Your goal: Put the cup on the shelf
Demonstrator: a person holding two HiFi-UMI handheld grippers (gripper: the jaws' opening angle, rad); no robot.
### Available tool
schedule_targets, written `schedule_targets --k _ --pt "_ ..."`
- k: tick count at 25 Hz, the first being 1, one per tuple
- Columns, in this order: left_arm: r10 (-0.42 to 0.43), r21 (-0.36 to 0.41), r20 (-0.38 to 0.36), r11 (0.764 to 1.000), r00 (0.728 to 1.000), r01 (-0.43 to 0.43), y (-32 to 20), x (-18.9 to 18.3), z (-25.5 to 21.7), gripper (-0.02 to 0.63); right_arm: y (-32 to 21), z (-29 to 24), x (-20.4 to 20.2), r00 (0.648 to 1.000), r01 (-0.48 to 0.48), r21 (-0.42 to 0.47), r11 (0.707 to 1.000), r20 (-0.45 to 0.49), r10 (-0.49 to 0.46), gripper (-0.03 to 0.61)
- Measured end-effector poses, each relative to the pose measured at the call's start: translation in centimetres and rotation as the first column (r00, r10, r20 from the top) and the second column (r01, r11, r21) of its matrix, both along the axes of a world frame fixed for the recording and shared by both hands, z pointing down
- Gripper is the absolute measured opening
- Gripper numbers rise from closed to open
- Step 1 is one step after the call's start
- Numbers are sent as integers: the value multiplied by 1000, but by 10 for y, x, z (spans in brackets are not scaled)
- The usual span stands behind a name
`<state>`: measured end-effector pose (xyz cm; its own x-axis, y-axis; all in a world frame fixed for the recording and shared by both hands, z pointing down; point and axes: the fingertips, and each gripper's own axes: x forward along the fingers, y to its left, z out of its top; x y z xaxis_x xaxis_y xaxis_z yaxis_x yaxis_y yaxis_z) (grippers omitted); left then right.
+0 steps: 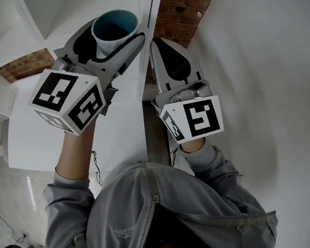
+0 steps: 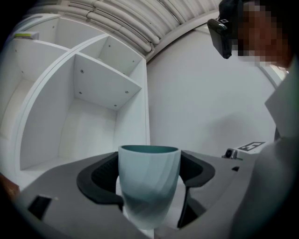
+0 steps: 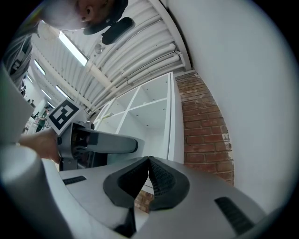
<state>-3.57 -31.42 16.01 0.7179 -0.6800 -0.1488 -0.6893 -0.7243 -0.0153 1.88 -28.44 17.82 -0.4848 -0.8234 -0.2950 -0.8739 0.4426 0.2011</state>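
Pale-blue cup (image 2: 149, 182), teal inside, upright in the left gripper (image 1: 113, 43).
Wide-set jaws press its sides, just before the open-fronted white shelf (image 2: 106, 86); right gripper (image 3: 148, 164) closed, empty.

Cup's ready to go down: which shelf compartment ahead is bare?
The compartment straight ahead of the cup, under the shelf board and against the side panel, looks bare. Crowded only beside the left tool, where the shut right tool sits close.
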Motion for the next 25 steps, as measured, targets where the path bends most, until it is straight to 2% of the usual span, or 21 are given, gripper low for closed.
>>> schedule_targets --k 17,25 --pt "58 28 -19 998 998 -57 -39 8 -44 380 -29 -19 7 1000 -12 37 999 6 12 28" --pt "48 95 -19 994 999 -46 -36 7 -68 380 -20 -21 5 1000 -9 59 998 12 8 28"
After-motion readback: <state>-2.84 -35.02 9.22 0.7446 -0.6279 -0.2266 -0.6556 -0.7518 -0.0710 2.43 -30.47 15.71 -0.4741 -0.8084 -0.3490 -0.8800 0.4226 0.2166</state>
